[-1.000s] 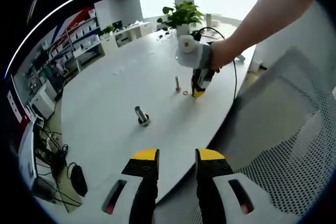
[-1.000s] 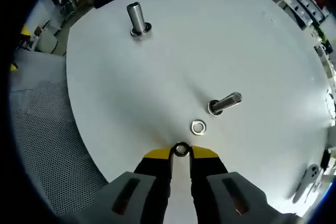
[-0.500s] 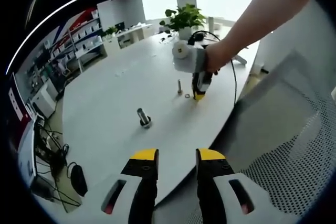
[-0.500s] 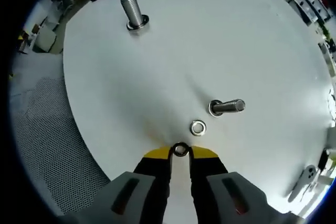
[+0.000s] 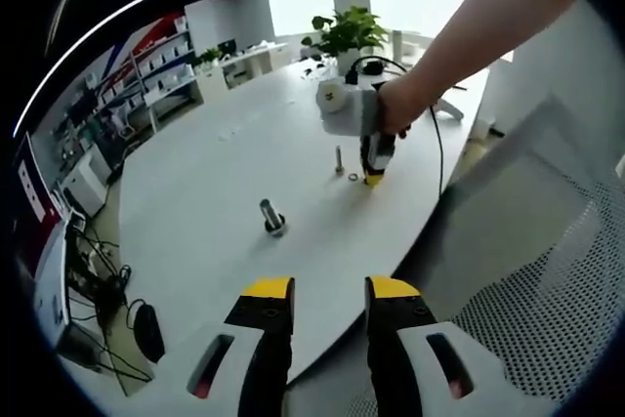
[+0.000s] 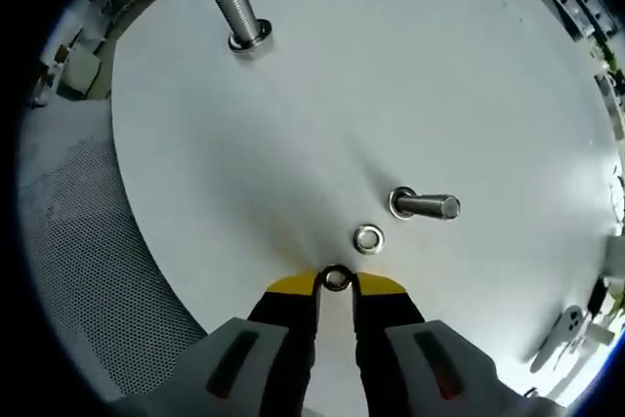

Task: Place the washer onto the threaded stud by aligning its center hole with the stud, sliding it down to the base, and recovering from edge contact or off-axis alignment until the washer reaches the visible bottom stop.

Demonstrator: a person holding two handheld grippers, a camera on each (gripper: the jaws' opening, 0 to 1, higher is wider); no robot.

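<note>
Washer pinched edge-on at bottom centre of right gripper view, clamped between yellow tips of right gripper, hole facing the camera. Second washer flat on white table, just beside threaded stud, axis pointing right. Larger stud upper left. Left gripper apparently parted, empty, low over table edge.

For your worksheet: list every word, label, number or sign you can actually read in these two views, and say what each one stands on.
No text can be read in either view.
The shelves along the far wall hold boxes with markings too small and blurred to read.
The washer between the right gripper's fingers, the second washer on the table and both studs bear no lettering.
</note>
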